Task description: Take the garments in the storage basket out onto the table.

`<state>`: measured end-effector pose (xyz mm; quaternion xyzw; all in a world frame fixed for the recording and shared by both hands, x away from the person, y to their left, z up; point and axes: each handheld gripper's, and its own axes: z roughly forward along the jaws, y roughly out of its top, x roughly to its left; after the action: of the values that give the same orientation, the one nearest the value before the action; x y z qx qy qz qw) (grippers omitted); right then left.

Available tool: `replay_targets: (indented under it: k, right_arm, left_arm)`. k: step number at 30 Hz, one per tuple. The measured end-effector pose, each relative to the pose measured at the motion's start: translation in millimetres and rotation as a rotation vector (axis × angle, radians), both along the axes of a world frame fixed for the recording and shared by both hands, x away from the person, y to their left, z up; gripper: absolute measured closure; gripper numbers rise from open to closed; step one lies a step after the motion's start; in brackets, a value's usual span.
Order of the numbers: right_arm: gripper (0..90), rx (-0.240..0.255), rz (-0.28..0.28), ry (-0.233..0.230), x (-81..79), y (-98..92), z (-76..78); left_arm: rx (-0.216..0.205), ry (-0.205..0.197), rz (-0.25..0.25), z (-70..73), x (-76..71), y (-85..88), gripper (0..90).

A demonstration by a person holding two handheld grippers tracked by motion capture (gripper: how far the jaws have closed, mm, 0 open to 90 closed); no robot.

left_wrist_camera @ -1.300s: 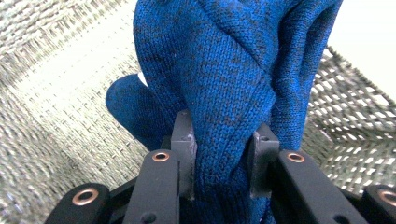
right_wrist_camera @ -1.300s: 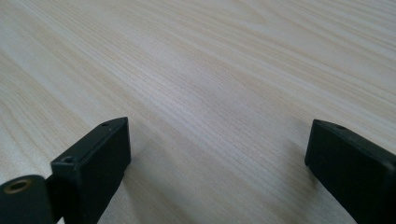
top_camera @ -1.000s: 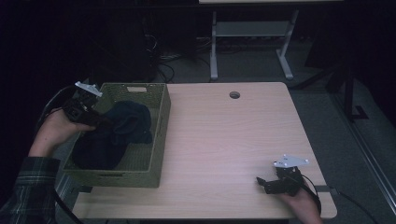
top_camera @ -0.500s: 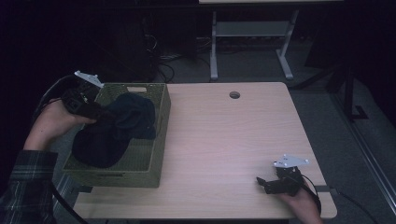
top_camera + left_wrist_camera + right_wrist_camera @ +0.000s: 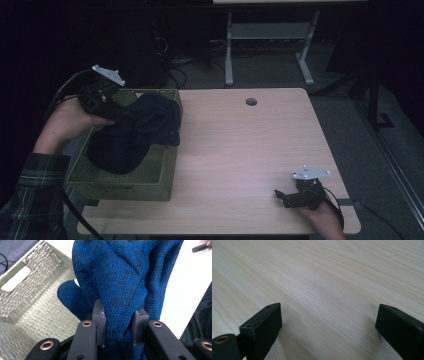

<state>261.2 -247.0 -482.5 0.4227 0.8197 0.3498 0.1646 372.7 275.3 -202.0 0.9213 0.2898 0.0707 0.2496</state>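
Basket (image 5: 150,187): it stands at the left end of the table (image 5: 240,150), a woven olive box with an open top; its long side runs away from the person.

Blue knit garment (image 5: 135,132): it is partly out of the basket. The upper part is lifted and drapes over the far right corner of the rim, and the lower part hangs down inside. In the left gripper view the knit (image 5: 120,285) rises up from the jaws, and the empty basket floor (image 5: 32,315) lies below and to the left.

Left gripper (image 5: 112,107): it is clenched on a thick fold of the garment; both pads press into the wool, so the jaws stand a little apart. It is above the far left part of the basket and points to the right, toward the table.

Left hand (image 5: 67,122): raised above the rim, wrist bent, forearm in a plaid sleeve (image 5: 30,195) coming from the bottom left.

Deciding relation: the garment hangs down and to the right of the left gripper, with its long axis from the gripper into the basket. I judge the cloth must go higher before its tail clears the rim; the left hand is much nearer.

Free table: a bare wood surface between basket and right hand, a likely place to lay the garment.

Right gripper (image 5: 286,196): released, jaws wide apart with nothing between them, resting low on the table near the front right corner, well apart from the garment.
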Motion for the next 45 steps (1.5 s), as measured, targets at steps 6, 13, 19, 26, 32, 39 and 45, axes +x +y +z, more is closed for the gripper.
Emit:
replay_targets:
  k: [6, 13, 19, 26, 32, 39, 45]
  right_arm:
    - [6.5, 0.002, -0.003, 0.005, -0.3, 0.2, 0.1]
    - [6.5, 0.001, -0.002, 0.004, -0.3, 0.1, 0.1]
    - [6.5, 0.001, -0.003, 0.004, -0.3, 0.1, 0.1]
    - [6.5, 0.002, -0.003, 0.004, -0.3, 0.1, 0.1]
    - [6.5, 0.001, -0.003, 0.005, -0.3, 0.2, 0.1]
    - [6.5, 0.001, -0.003, 0.006, -0.3, 0.1, 0.1]
    - [6.5, 0.002, -0.004, 0.007, -0.5, 0.2, 0.3]
  left_arm:
    - [-0.019, 0.002, -0.024, 5.7, 2.6, -18.9, 70.8]
    - [-0.016, 0.0, -0.052, 12.2, 6.6, -45.1, 70.8]
    - [-0.033, -0.002, -0.068, 15.7, 10.8, -63.6, 70.8]
    - [-0.04, 0.001, -0.093, 13.2, 16.1, -88.3, 70.8]
    - [-0.035, 0.002, -0.135, 11.3, 16.6, -114.7, 70.8]
    - [-0.037, 0.0, -0.158, 3.3, 16.0, -146.4, 70.8]
    - [-0.049, 0.013, -0.167, -6.5, 16.3, -167.6, 70.8]
